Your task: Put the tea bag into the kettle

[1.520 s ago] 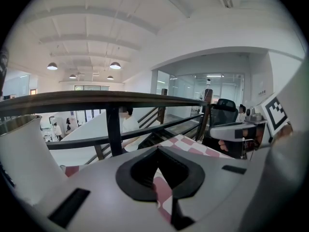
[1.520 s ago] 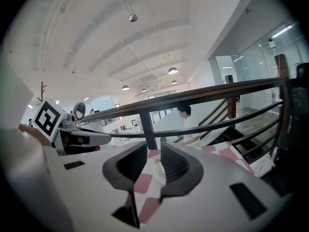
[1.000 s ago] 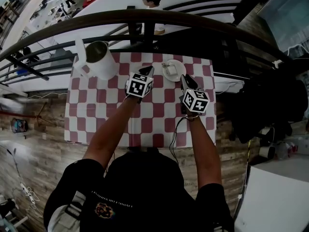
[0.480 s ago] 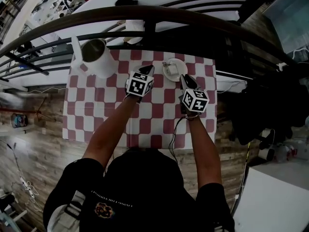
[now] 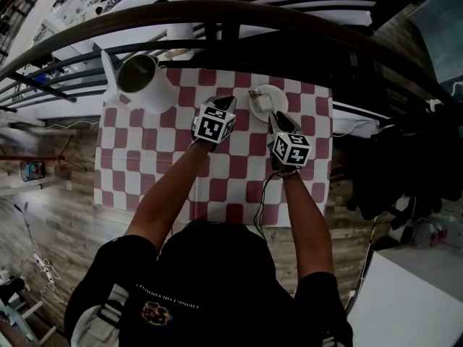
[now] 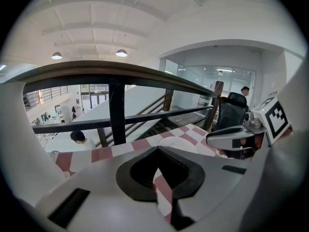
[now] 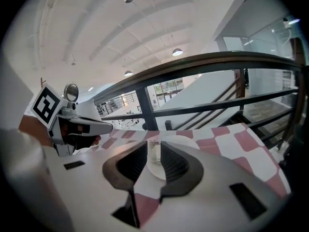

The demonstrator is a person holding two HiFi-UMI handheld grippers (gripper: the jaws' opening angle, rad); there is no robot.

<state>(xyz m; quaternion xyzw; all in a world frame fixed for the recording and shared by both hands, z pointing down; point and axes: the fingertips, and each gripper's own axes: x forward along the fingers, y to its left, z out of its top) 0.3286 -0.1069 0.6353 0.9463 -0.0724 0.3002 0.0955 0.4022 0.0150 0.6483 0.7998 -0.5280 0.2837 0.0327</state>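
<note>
A white kettle (image 5: 141, 83) with its top open stands at the far left corner of the red-and-white checked table (image 5: 217, 172). A tea bag (image 5: 258, 100) lies on a white saucer (image 5: 273, 92) at the far middle. My right gripper (image 5: 275, 118) hovers at the saucer's near rim, open. In the right gripper view the tea bag (image 7: 154, 154) shows in the gap between its fingers (image 7: 175, 162), untouched. My left gripper (image 5: 225, 105) is left of the saucer, its jaws together with nothing in them. It also shows in the right gripper view (image 7: 79, 127).
A dark curved railing (image 5: 217, 13) with black bars runs right behind the table's far edge, with a stairwell and a lower floor beyond. Wooden floor surrounds the table. The person's arms reach over the table's near half.
Both grippers stay about where they were. The head view has shifted a little, and the person beyond the railing has left it.
</note>
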